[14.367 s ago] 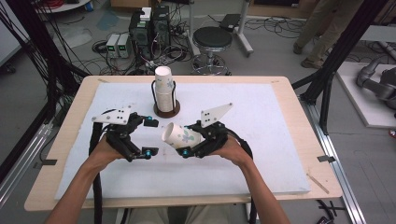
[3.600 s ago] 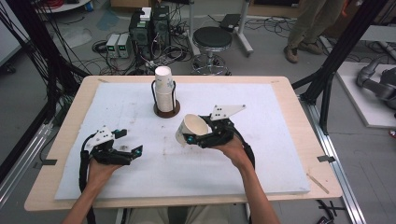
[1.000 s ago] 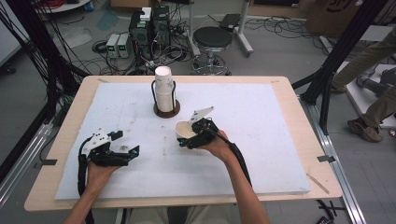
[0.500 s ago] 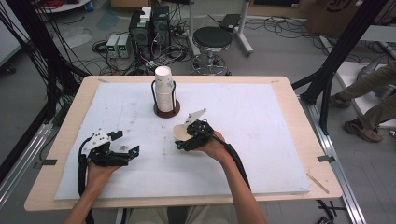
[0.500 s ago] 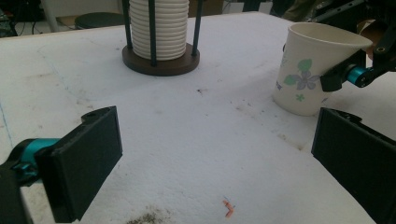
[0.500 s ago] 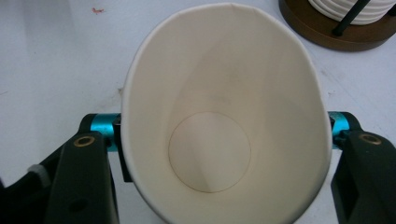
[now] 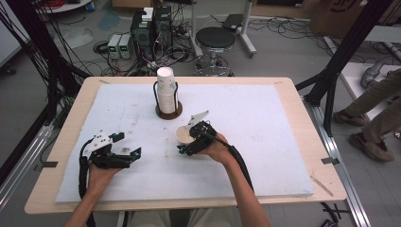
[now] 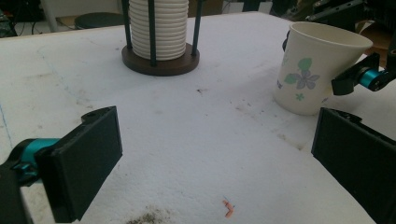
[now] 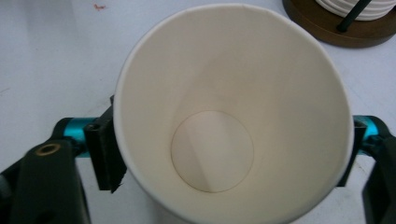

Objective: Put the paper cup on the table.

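Paper cup [image 7: 184, 135] is sitting upright on the white mat [image 7: 265, 123] in the high view, just in front of the cup stack [image 7: 166, 90] in its holder [image 7: 168, 111], and the right gripper [image 7: 189, 144] is pinching it from the person's side. The left gripper [image 7: 124, 158] is resting on the mat well apart to the left, its jaws spread and holding nothing

From the left gripper view, the left gripper [image 8: 215, 158] is showing both black jaws wide apart over bare mat [image 8: 196, 140], with a small orange scrap [image 8: 228, 208] lying between them. The cup [image 8: 317, 70], printed with green flowers, is standing to the right with its base on the mat and tilting slightly, the other gripper's jaw pressing its side. The wooden holder [image 8: 161, 60] is standing farther back

Looking down the right gripper view, the right gripper [image 9: 233, 156] is clamping the cup [image 9: 233, 116] on both sides below the rim, its mouth open to the camera and its inside empty
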Demonstrator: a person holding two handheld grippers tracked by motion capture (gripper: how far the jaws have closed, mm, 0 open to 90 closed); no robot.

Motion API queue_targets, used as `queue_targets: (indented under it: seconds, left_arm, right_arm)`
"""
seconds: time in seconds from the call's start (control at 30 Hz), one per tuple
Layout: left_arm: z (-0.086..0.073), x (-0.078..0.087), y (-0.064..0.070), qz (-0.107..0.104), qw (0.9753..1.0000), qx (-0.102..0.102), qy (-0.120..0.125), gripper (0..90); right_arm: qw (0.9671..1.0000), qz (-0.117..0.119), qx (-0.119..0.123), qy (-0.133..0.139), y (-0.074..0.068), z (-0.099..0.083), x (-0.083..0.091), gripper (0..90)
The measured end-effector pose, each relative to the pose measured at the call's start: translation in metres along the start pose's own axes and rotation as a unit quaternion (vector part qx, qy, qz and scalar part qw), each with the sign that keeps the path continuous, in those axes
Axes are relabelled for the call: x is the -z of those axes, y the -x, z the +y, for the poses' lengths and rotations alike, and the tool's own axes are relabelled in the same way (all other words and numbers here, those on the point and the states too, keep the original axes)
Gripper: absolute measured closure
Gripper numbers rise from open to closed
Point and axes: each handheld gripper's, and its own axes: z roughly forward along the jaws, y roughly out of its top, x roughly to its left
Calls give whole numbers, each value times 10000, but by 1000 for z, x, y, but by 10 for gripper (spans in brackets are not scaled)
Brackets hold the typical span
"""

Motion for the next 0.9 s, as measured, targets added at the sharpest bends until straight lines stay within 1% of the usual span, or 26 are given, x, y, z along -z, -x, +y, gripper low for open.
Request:
queue_targets:
  seconds: [0.07, 0.17, 0.2, 0.27, 0.3, 0.33, 0.47, 0.53, 0.67, 0.73, 0.87, 0.9]
  left_arm:
    - [0, 0, 0, 1, 10000, 1, 0, 17]
    - [0, 0, 0, -1, 10000, 7, 2, 17]
    - [0, 0, 0, -5, 10000, 2, 4, 17]
    - [0, 0, 0, -2, 10000, 2, 1, 17]
    - [0, 0, 0, 2, 10000, 10, -5, 18]
    - [0, 0, 0, 3, 10000, 9, -5, 17]
    - [0, 0, 0, 11, 10000, 17, -2, 17]
    - [0, 0, 0, 14, 10000, 14, -4, 18]
    - [0, 0, 0, 23, 10000, 13, 9, 17]
    - [0, 0, 0, 32, 10000, 42, 18, 17]
    - [0, 1, 0, 35, 10000, 19, 29, 18]
    - [0, 1, 0, 25, 10000, 13, 37, 17]
  right_arm:
    - [10000, 69, -59, 19, 0, -1, 0, 152]
    - [9999, 45, -60, 112, -1, -1, 2, 137]
    - [9998, 120, -93, 142, -1, -2, 3, 137]
    - [9998, 75, -91, 156, -1, -4, 5, 137]
    - [9997, 112, -122, 166, 0, -6, 6, 136]
    - [9997, 100, -132, 154, 0, -7, 6, 137]
    - [9997, 120, -119, 175, -1, -13, 10, 137]
    - [9995, 105, -121, 258, -1, -16, 13, 137]
    - [9991, 48, -183, 377, -2, -24, 24, 137]
    - [9984, 32, -235, 520, -2, -29, 32, 137]
    - [9968, -28, -381, 697, 0, -41, 45, 138]
    - [9961, -64, -405, 779, 1, -46, 49, 138]
